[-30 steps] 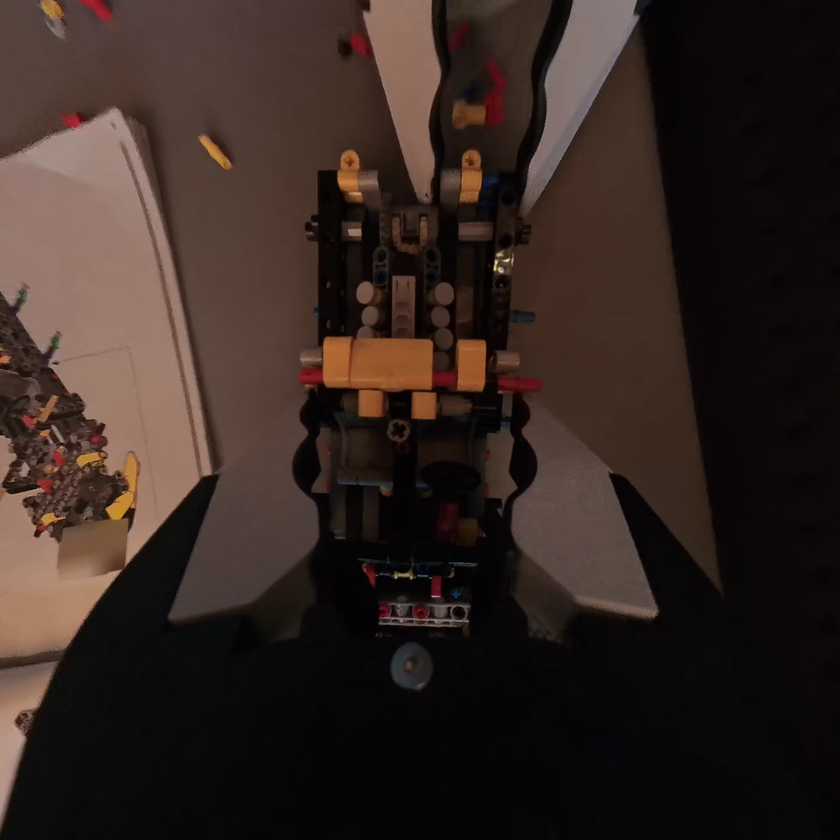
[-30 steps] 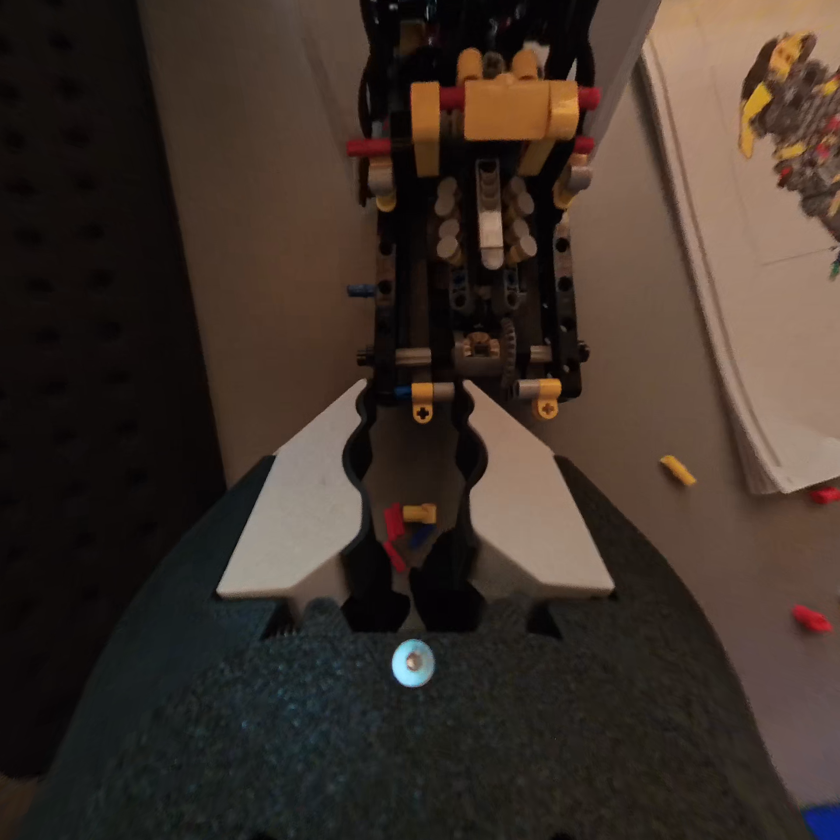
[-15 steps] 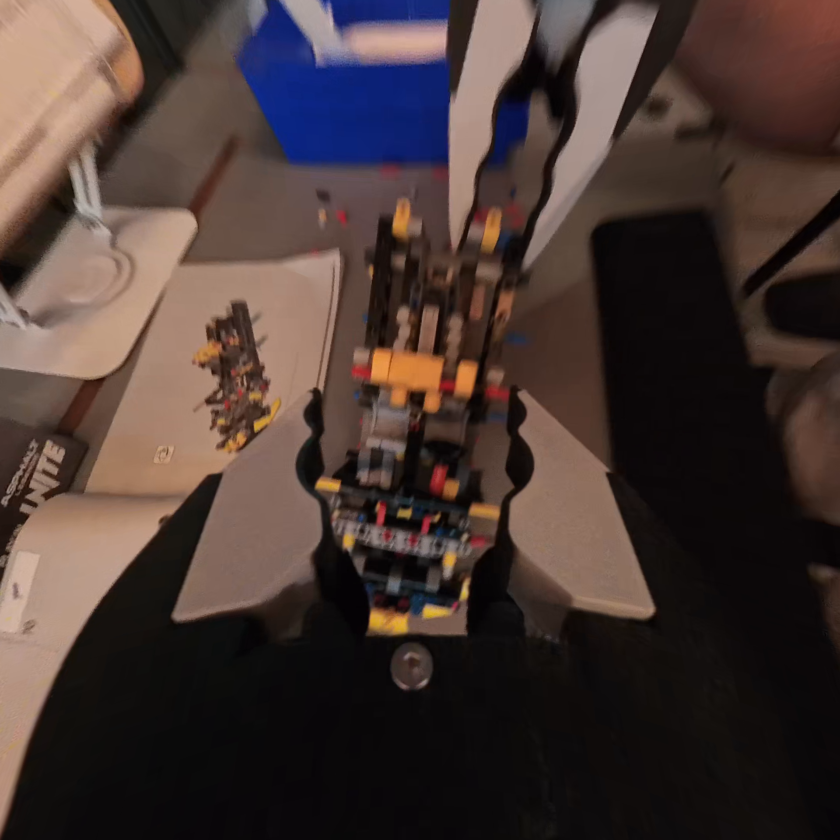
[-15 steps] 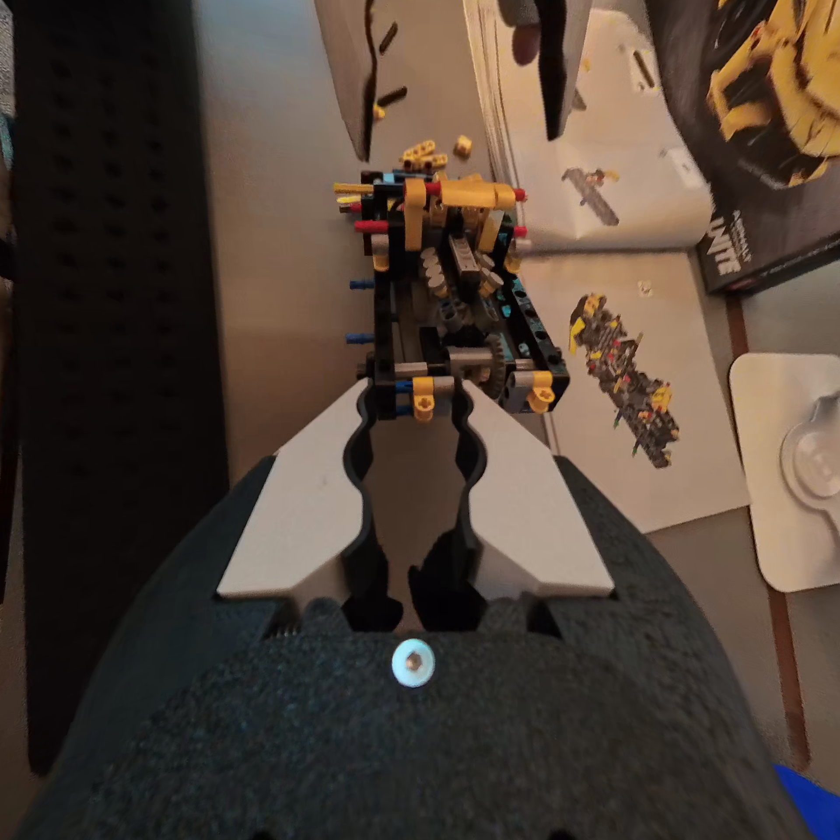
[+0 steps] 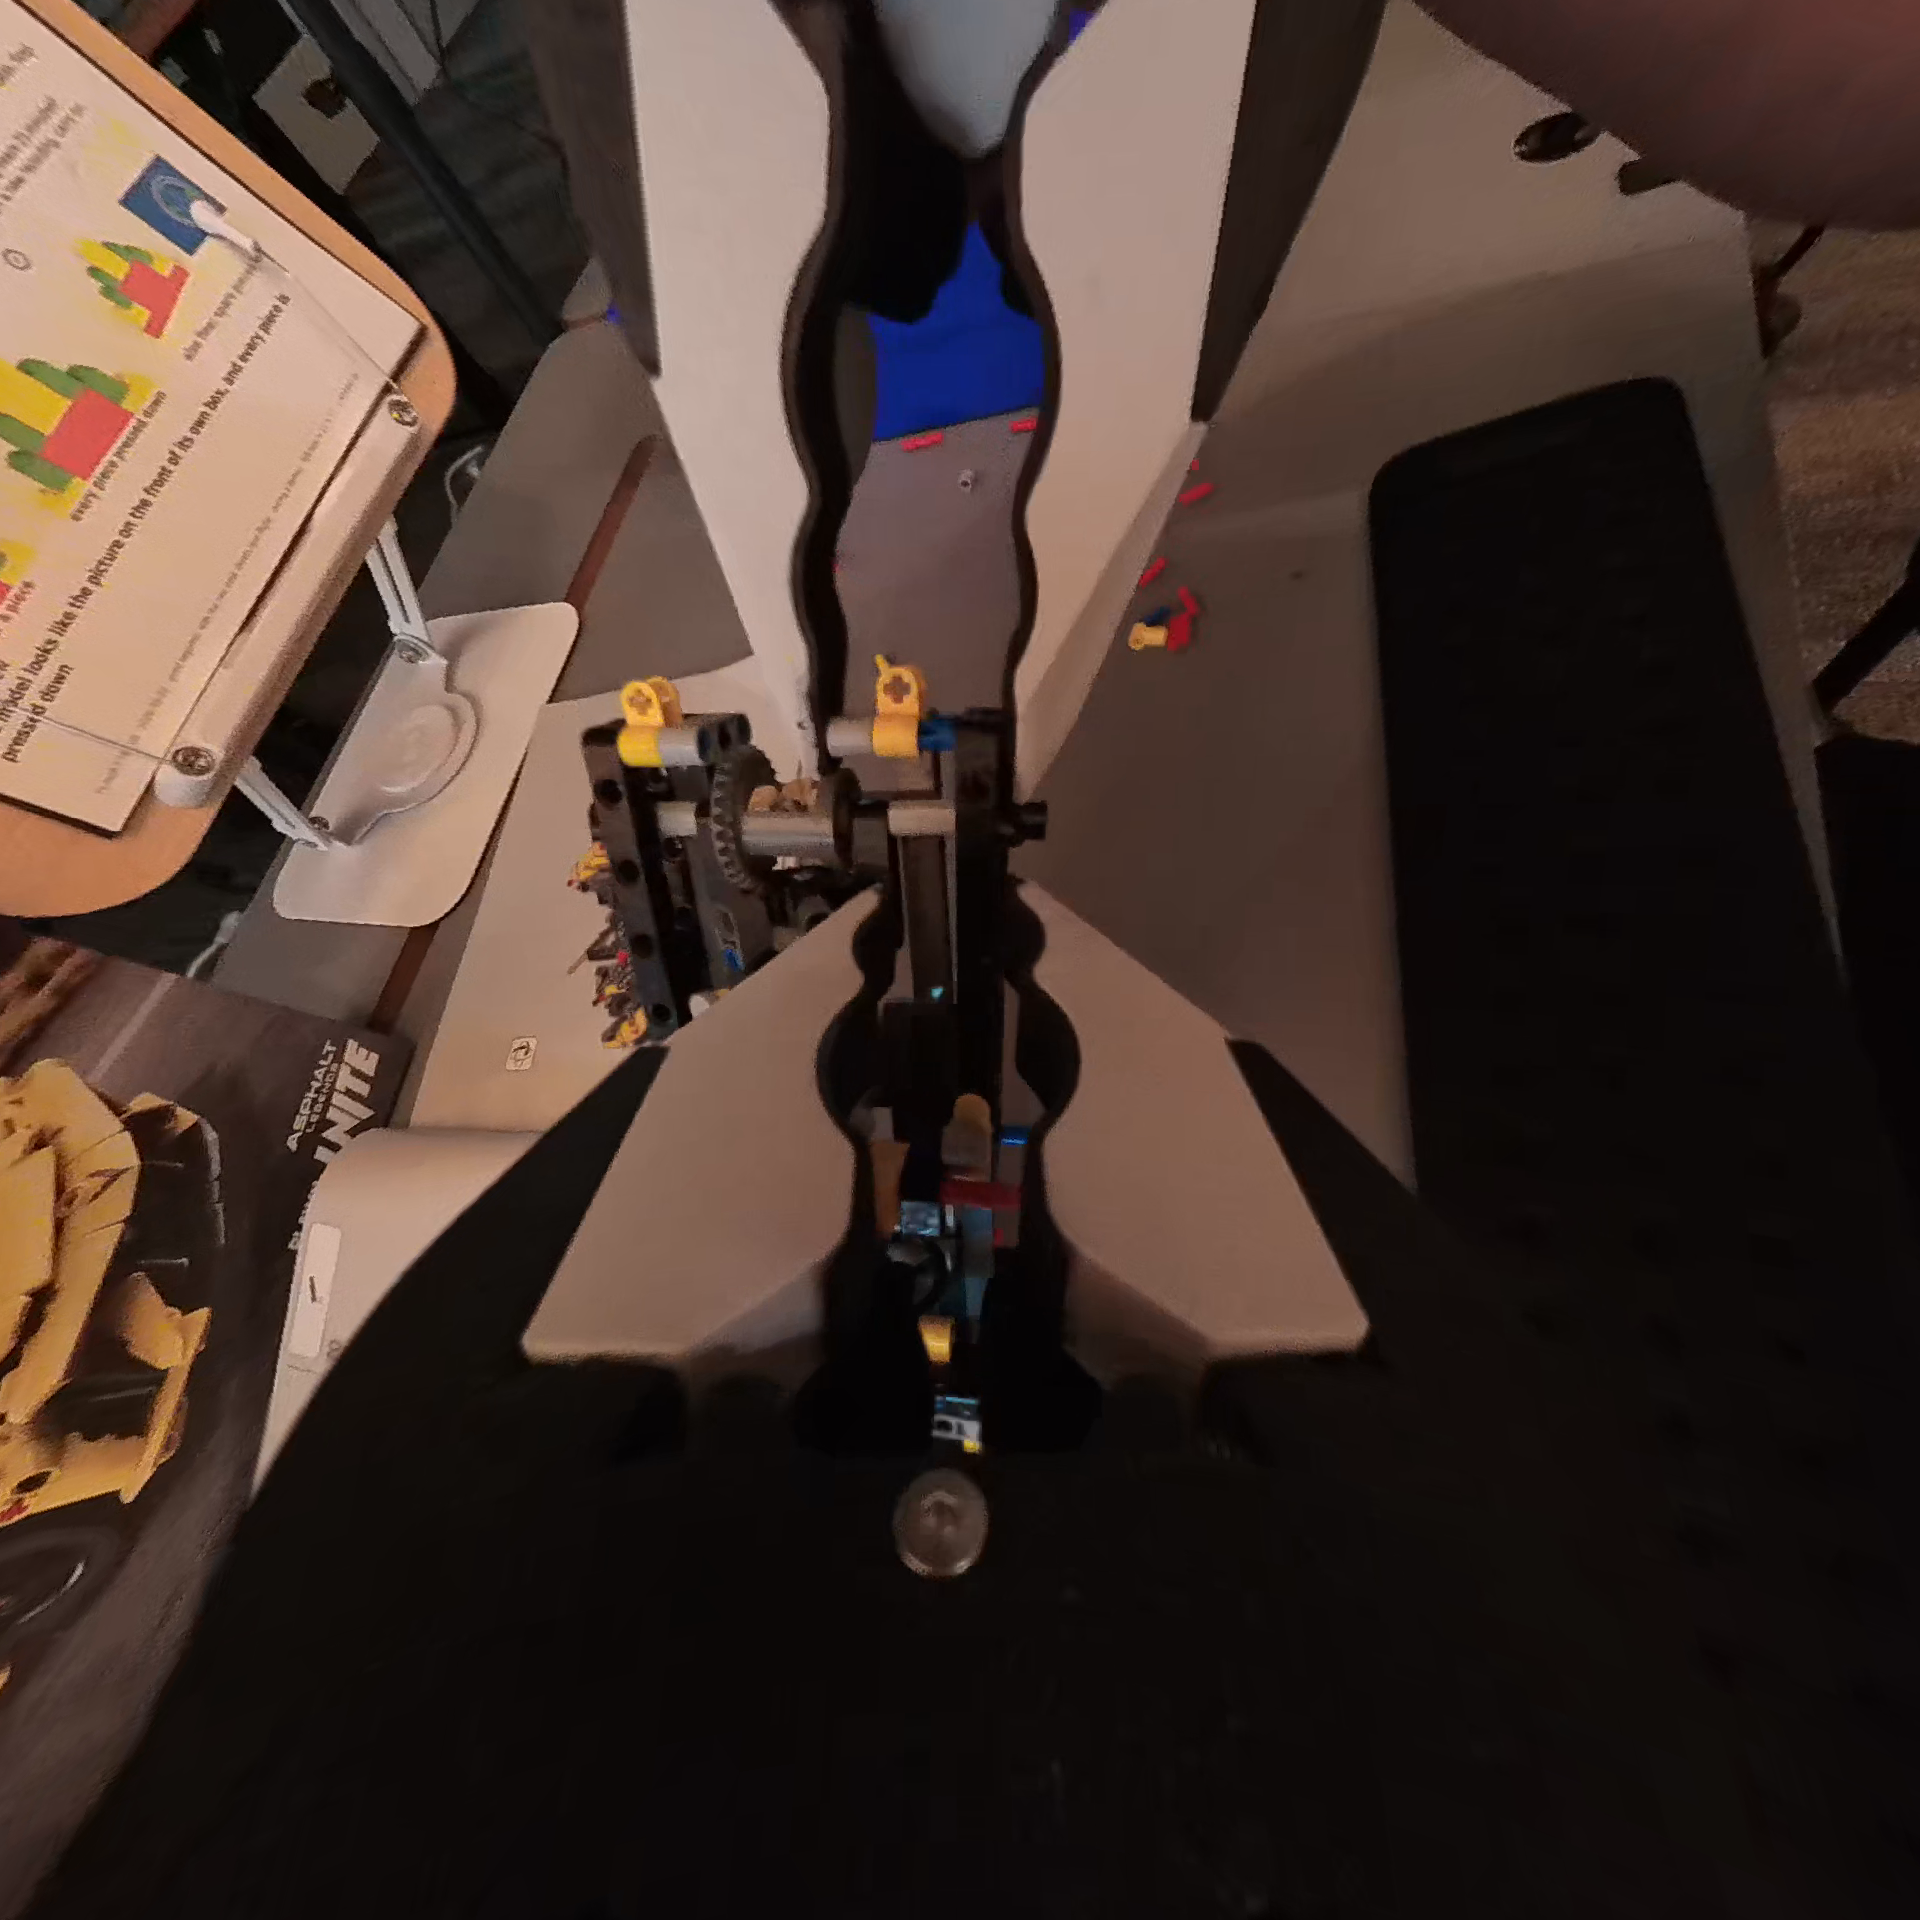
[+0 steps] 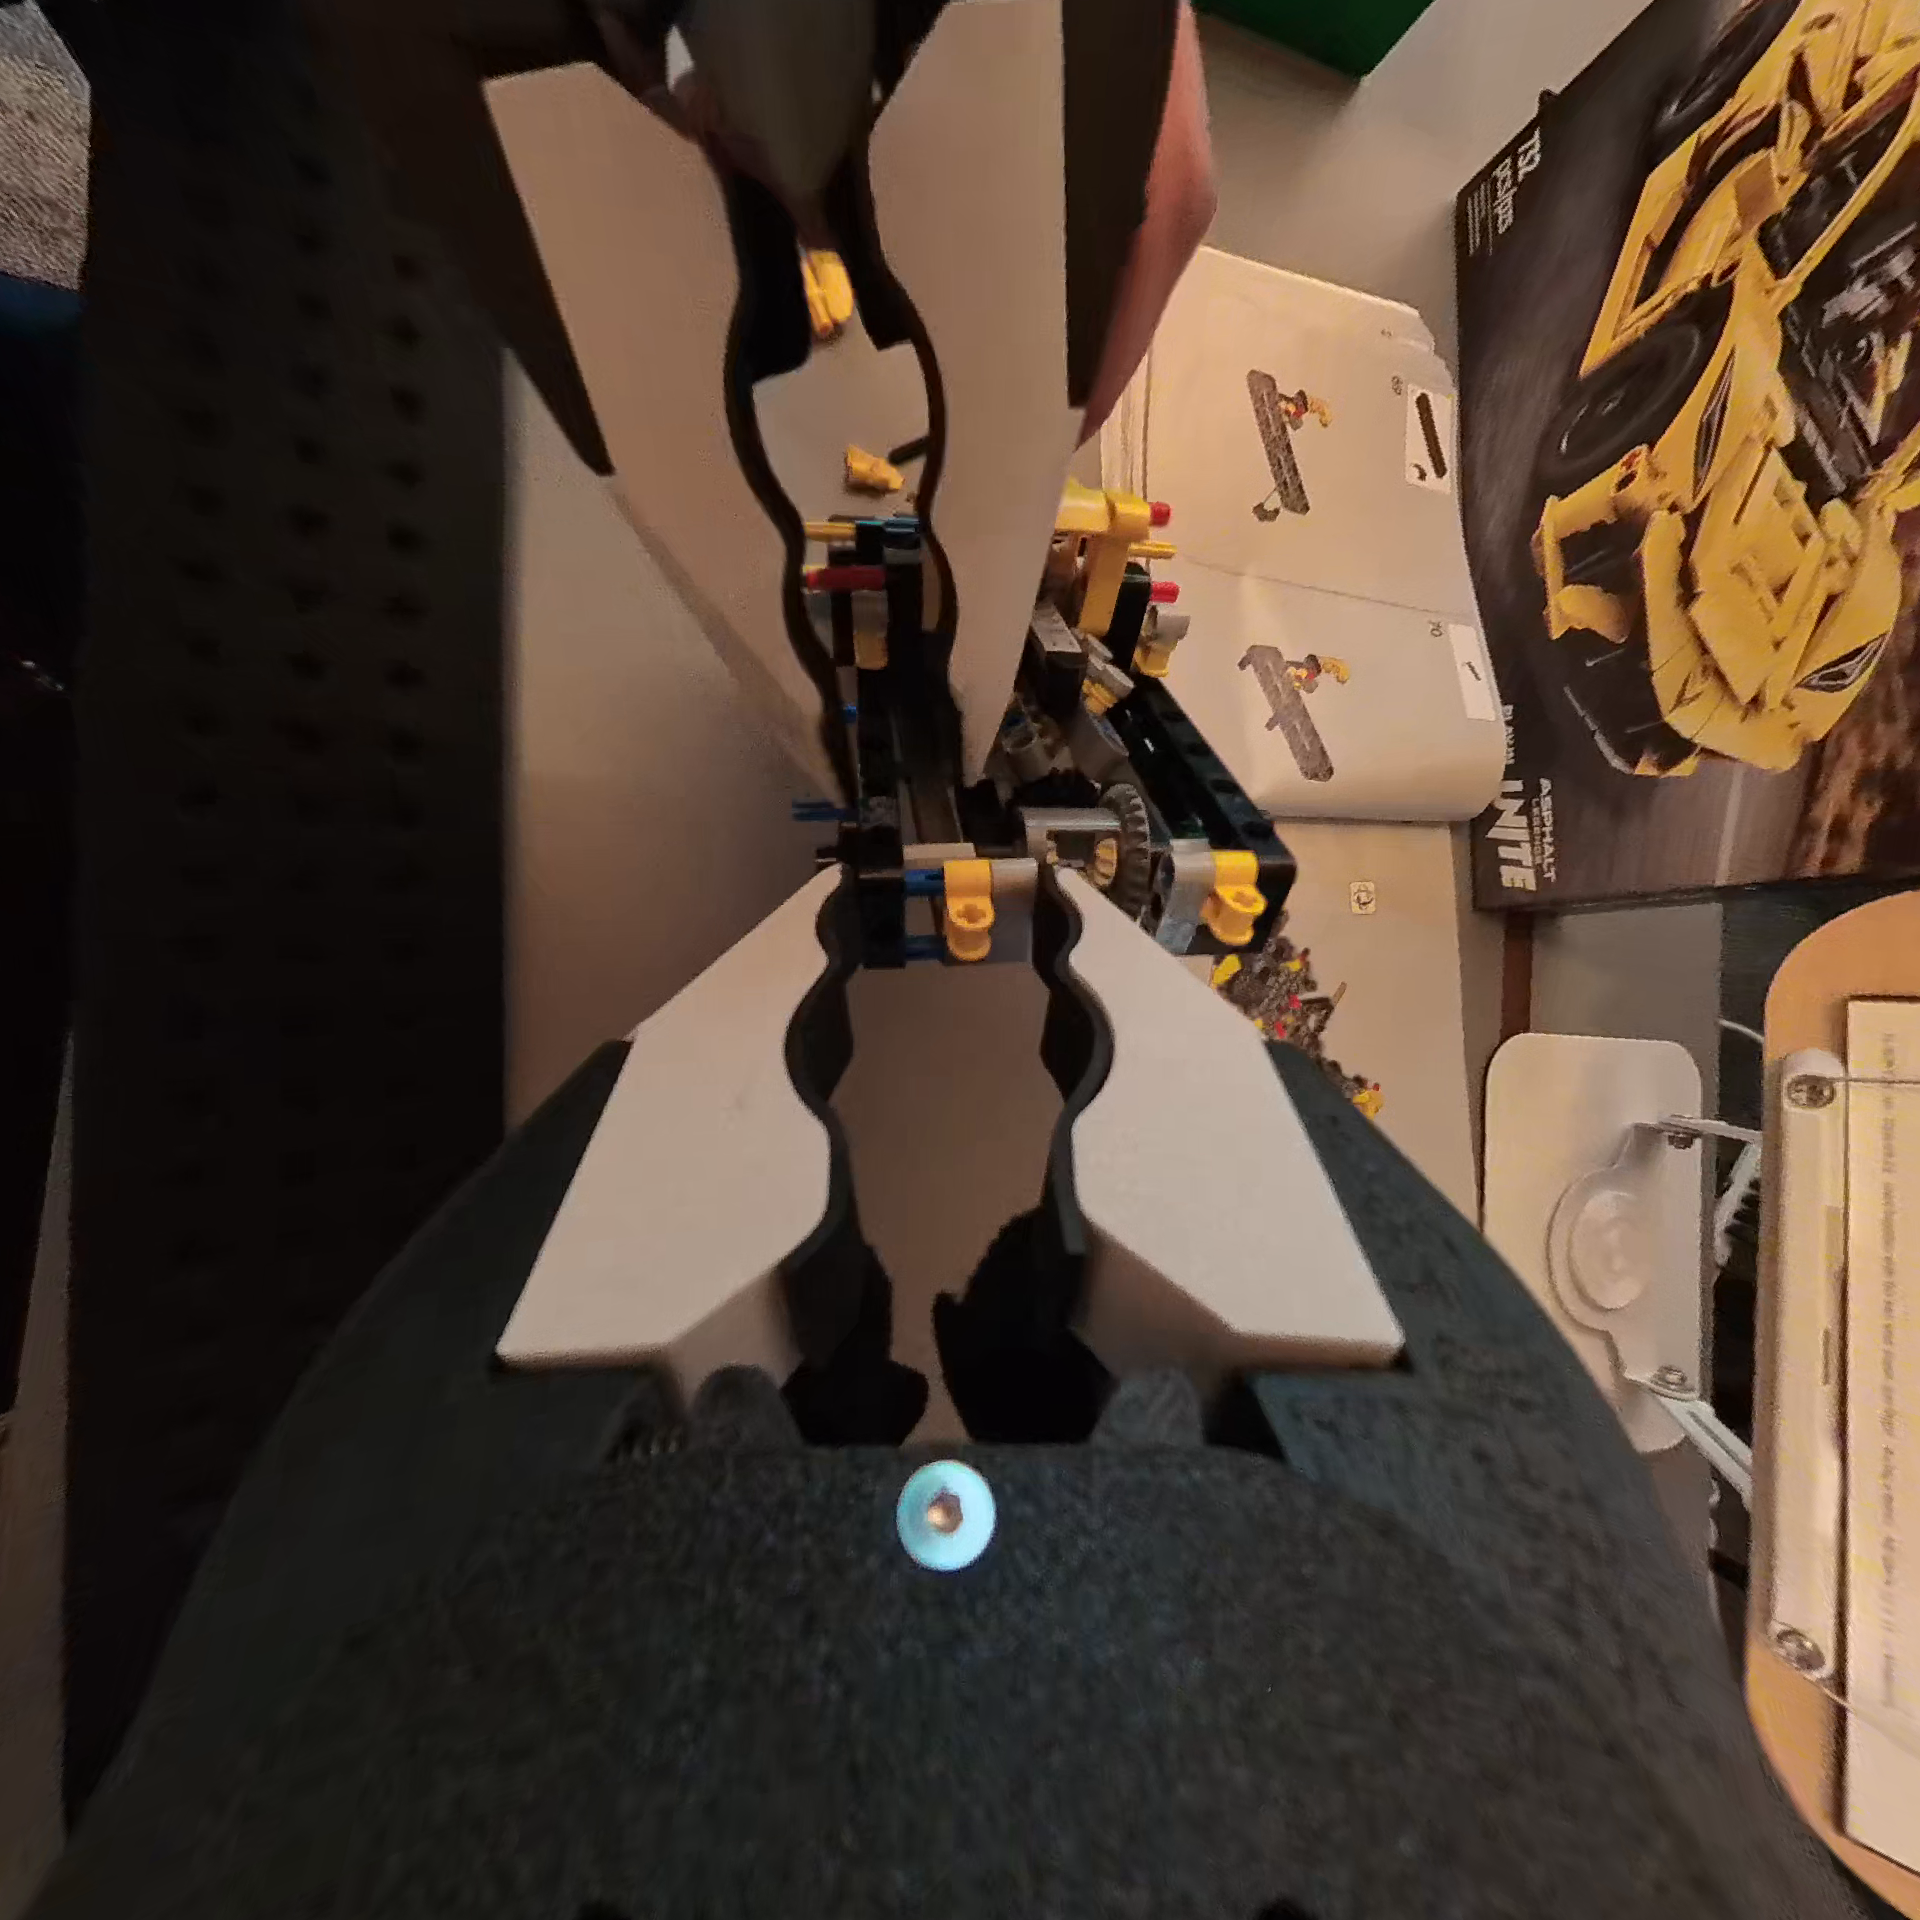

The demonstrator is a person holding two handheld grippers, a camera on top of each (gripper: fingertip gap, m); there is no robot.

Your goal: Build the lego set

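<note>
Grey tabletop (image 6: pixel 644 644), lifted lego chassis (image 6: pixel 1049 821) as landmark. Left of its centre, left gripper (image 5: pixel 940 935) clamps one side beam; right gripper (image 6: pixel 940 894) pinches the near end by the yellow connector (image 6: pixel 971 904). Instruction booklet (image 6: pixel 1340 540) right of it. Best turned slowly, both grips squeezed evenly.

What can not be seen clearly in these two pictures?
- Left wrist view: the lego model's near end is dark between the left gripper's fingers.
- Right wrist view: the left gripper covers the model's middle.
- Right wrist view: the box is cut off.
</note>
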